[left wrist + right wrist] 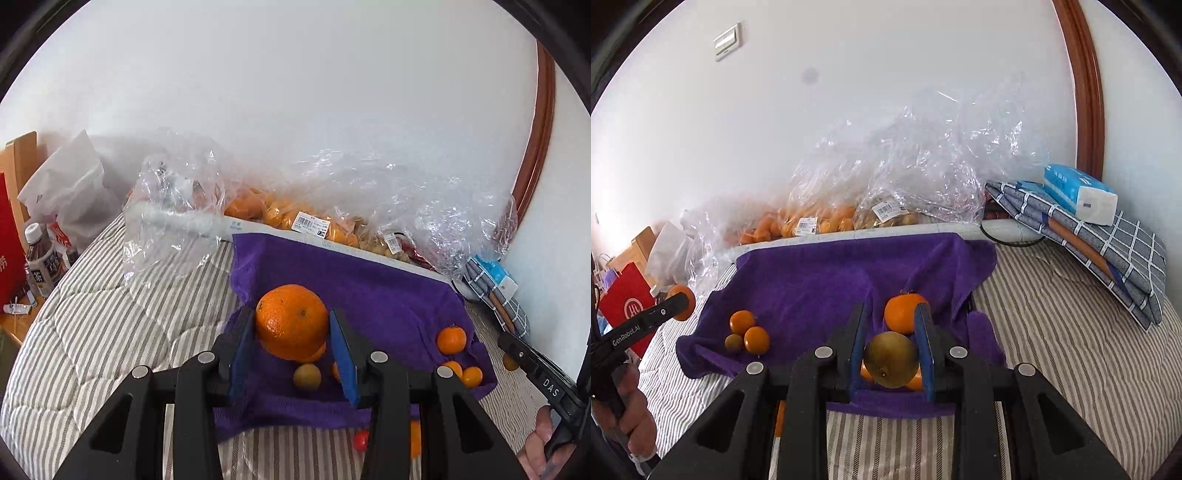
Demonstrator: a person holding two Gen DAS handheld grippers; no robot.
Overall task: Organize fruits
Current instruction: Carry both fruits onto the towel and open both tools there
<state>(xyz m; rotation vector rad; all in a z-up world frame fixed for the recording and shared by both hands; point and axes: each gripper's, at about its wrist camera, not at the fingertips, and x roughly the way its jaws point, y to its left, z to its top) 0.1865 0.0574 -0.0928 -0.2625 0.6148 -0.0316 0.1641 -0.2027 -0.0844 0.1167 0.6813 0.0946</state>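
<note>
My left gripper [292, 325] is shut on a large orange [291, 320] and holds it above the purple towel [369, 291]. It also shows at the left of the right wrist view, orange [681, 302] in its tip. My right gripper [891, 347] is shut on a brown-green round fruit [891, 359] above the towel [820, 273]. A mandarin [903, 312] lies just past it. Two small oranges [743, 321] [757, 339] and a small brown fruit [734, 342] lie on the towel's left. Small oranges [451, 339] [471, 376] and a yellowish fruit [307, 376] lie on the towel.
Clear plastic bags [923, 166] of oranges [258, 210] and other fruit stand along the wall. The striped quilt [103, 314] covers the bed. Folded checked cloth [1108, 251] with a tissue pack [1078, 194] lies at right. A tea bottle [40, 262] and red bag [626, 306] stand at left.
</note>
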